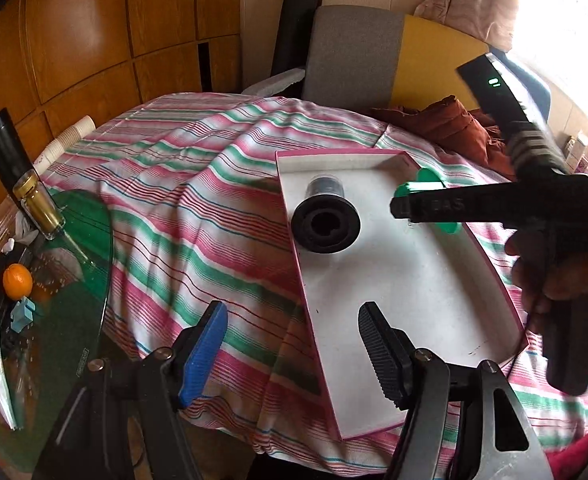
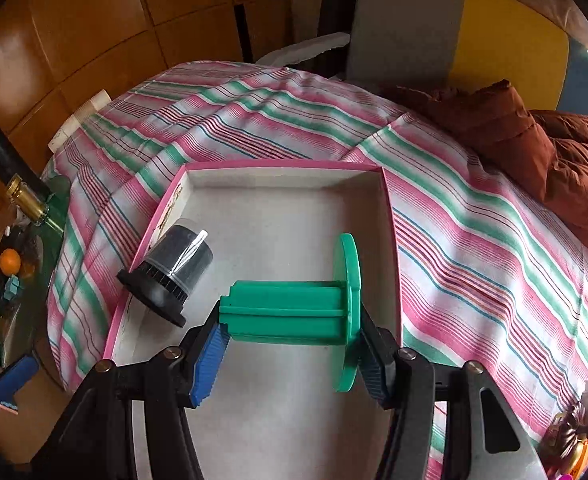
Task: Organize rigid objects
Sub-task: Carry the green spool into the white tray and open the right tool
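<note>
Right wrist view shows the right gripper clamped endwise on the green spool, stiff, light, slick plastic, above the tray; the left gripper hangs empty, half-open.

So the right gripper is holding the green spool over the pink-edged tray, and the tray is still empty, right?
Not quite. The right gripper does hold the green spool over the tray, but the tray is not empty: a black spool already lies in it, as the right wrist view shows.
</note>
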`<state>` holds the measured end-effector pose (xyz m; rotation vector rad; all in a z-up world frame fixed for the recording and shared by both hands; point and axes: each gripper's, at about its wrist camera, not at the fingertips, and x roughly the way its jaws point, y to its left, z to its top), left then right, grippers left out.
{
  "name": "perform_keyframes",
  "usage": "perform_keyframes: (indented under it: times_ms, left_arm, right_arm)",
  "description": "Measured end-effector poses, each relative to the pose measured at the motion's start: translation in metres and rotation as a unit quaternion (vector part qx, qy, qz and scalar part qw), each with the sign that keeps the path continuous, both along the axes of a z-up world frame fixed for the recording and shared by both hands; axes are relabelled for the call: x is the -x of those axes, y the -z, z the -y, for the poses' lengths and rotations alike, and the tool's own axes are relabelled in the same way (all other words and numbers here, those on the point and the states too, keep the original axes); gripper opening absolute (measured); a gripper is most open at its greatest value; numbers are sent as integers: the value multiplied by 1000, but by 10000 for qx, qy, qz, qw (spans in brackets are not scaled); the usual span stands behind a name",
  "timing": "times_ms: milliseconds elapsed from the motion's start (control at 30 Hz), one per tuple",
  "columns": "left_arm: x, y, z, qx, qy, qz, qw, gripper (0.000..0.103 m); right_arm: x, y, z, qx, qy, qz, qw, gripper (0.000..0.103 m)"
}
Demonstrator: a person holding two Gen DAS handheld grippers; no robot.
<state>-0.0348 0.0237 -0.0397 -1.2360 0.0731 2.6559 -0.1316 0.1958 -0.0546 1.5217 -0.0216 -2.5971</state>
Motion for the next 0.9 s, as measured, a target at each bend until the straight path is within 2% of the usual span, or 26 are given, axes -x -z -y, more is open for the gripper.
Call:
perform_keyframes:
  times_ms: [133, 233, 300, 367, 567, 900]
  left_arm:
    - [1, 2, 1, 46, 0, 25, 10000, 69]
    - [3, 2, 4, 34, -41, 49, 10000, 69]
    - [4, 2, 5, 8, -76, 66, 9999, 69]
    - [4, 2, 6, -9, -88, 64, 9999, 69]
    - [2, 0, 6, -32, -93, 49, 9999, 69]
    - [-8, -5, 1, -2, -17, -52, 10000, 71]
  right_arm:
    - [21, 21, -5, -346, 300, 264, 9986, 59]
    - [22, 22, -12, -117, 315, 248, 9991, 60]
    - [20, 19, -15, -24, 341, 180, 9993, 61]
    - [15, 16, -17, 3, 358, 132, 9993, 66]
    - [-4, 0, -20, 229, 399, -141, 9988, 68]
    - [-46, -29, -20, 203, 419, -655, 9968, 68]
